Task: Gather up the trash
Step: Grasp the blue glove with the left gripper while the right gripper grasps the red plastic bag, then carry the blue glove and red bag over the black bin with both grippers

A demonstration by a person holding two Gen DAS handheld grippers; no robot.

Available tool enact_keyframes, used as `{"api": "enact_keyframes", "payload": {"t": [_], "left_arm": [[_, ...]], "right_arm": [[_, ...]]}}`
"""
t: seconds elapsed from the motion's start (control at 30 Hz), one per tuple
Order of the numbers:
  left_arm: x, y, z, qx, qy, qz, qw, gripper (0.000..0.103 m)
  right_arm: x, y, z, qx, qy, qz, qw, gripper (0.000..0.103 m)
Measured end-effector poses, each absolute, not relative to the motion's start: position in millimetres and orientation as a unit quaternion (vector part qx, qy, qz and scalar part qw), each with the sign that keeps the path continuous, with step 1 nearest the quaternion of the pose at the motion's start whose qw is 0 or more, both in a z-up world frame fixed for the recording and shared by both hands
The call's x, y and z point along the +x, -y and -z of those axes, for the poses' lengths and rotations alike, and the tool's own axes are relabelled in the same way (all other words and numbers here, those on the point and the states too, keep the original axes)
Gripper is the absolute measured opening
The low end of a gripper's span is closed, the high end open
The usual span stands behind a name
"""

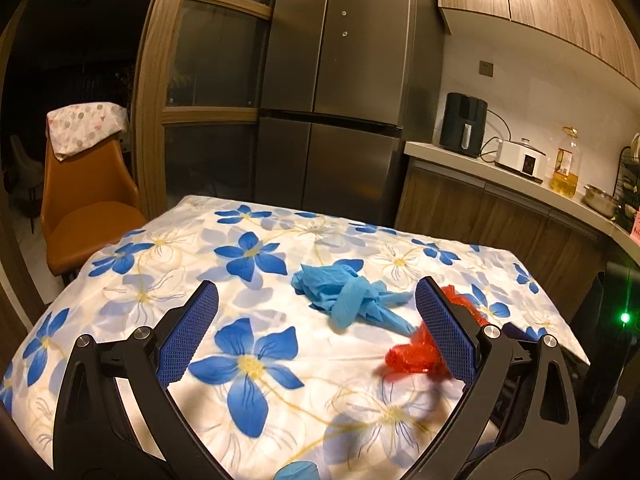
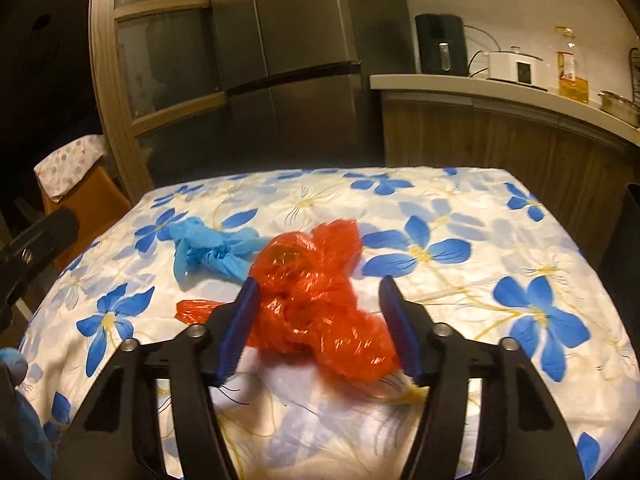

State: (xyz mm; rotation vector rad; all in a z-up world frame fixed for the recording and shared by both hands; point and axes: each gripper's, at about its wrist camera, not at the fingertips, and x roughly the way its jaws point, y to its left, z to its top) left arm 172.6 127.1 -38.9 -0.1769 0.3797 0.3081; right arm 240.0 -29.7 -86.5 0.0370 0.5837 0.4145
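Note:
A crumpled red plastic bag [image 2: 320, 300] lies on the flowered tablecloth [image 2: 460, 300]. My right gripper [image 2: 319, 282] is open and straddles the bag. Its left pad touches the plastic, and a gap shows at the right fingertip. To the left of the red bag sits a wad of blue plastic [image 2: 208, 248]. In the left wrist view the blue plastic [image 1: 344, 292] lies just ahead of my left gripper [image 1: 316, 284], which is wide open over the cloth and holds nothing. The red bag [image 1: 412, 354] is partly hidden behind its right finger.
An orange chair [image 1: 88, 208] with a dotted cloth over its back stands at the table's far left. Behind the table is a steel fridge [image 1: 336, 92]. The counter [image 1: 500, 176] holds an air fryer, a white cooker and an oil bottle. A dark bin [image 2: 624, 232] stands by the table's right edge.

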Motion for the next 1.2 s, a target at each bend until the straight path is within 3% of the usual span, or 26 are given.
{"api": "enact_keyframes", "payload": {"t": [0.23, 0.3, 0.57, 0.63, 0.7, 0.83, 0.9, 0.97, 1.03, 1.2], "left_arm": [[195.9, -127.0, 47.4, -0.093, -0.202, -0.149, 0.964, 0.097], [203.8, -125.1, 49.1, -0.093, -0.205, -0.147, 0.963, 0.097], [243.1, -121.9, 60.1, -0.101, -0.229, -0.145, 0.957, 0.096], [256.7, -122.8, 65.9, -0.102, -0.250, -0.144, 0.952, 0.089], [270.2, -126.0, 73.2, -0.107, -0.280, -0.139, 0.944, 0.066], [286.9, -134.4, 87.4, -0.123, -0.323, -0.140, 0.928, 0.040], [288.9, -138.2, 93.9, -0.134, -0.333, -0.135, 0.923, 0.018], [287.2, -139.1, 94.4, -0.138, -0.330, -0.128, 0.925, 0.007], [283.9, -138.1, 92.6, -0.141, -0.325, -0.117, 0.928, 0.001], [259.5, -132.0, 77.8, -0.148, -0.300, -0.103, 0.937, 0.000]], "right_arm": [[232.7, 31.5, 85.6, 0.004, -0.275, -0.207, 0.939, 0.025], [229.9, 43.4, 81.9, 0.016, -0.267, -0.195, 0.944, 0.013], [217.5, 99.3, 65.1, 0.059, -0.234, -0.147, 0.959, 0.013], [215.5, 108.2, 62.9, 0.064, -0.231, -0.144, 0.960, 0.013], [214.2, 111.9, 61.2, 0.065, -0.229, -0.143, 0.961, 0.013], [213.3, 118.7, 58.2, 0.065, -0.228, -0.143, 0.961, 0.013], [211.1, 121.5, 57.7, 0.065, -0.227, -0.142, 0.961, 0.013], [210.3, 123.9, 57.6, 0.065, -0.227, -0.140, 0.962, 0.013], [210.5, 125.3, 57.6, 0.065, -0.228, -0.140, 0.961, 0.013], [206.0, 128.4, 54.6, 0.067, -0.230, -0.145, 0.960, 0.013]]}}
